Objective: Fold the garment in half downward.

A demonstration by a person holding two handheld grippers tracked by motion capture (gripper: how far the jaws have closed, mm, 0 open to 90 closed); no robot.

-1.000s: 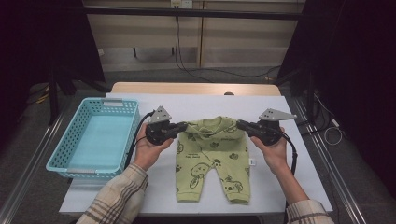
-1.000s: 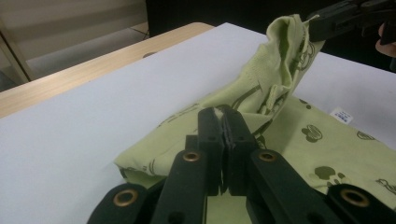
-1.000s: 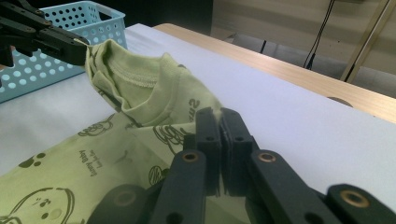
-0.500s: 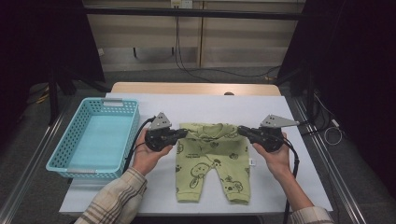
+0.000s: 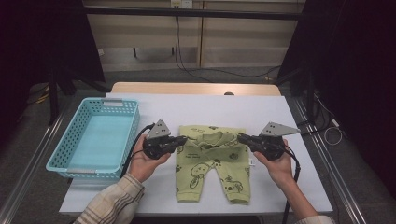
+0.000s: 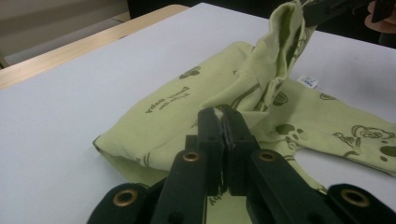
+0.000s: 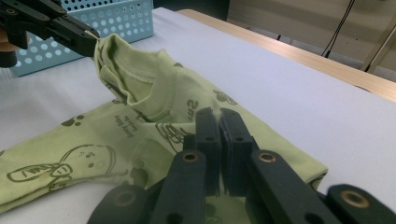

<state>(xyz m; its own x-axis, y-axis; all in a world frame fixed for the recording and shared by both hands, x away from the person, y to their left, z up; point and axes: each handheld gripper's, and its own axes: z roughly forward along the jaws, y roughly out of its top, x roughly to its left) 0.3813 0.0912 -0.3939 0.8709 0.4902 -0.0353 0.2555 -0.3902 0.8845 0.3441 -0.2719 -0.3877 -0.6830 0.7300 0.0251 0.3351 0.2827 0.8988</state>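
While the white bench (image 5: 261, 112) carries everything in the high view, its leftmost item is a light blue perforated basket (image 5: 93, 135), standing near the bench's left edge with its long side running away from the person. Just to the right of the basket, the person's left hand (image 5: 144, 163) holds the left gripper (image 5: 183, 139), a black cable trailing from it and a grey three-cornered plate on top. Its jaws are closed on cloth at the left side of the waist of a pair of yellow-green baby trousers (image 5: 212, 161); the left gripper view shows the two black jaws pressed together with fabric pinched between them (image 6: 223, 122).

The trousers lie flat at the middle of the bench, printed with dark cartoon figures, legs toward the person, and the waist part is folded down over the upper legs. A small white label (image 6: 308, 81) sticks out at the seam.

On the right, the right hand (image 5: 280, 165) holds the right gripper (image 5: 242, 137), its jaws likewise clamped on the waist's right side, as the right gripper view confirms (image 7: 219, 122). Between the two grips the waistband edge is lifted off the bench.
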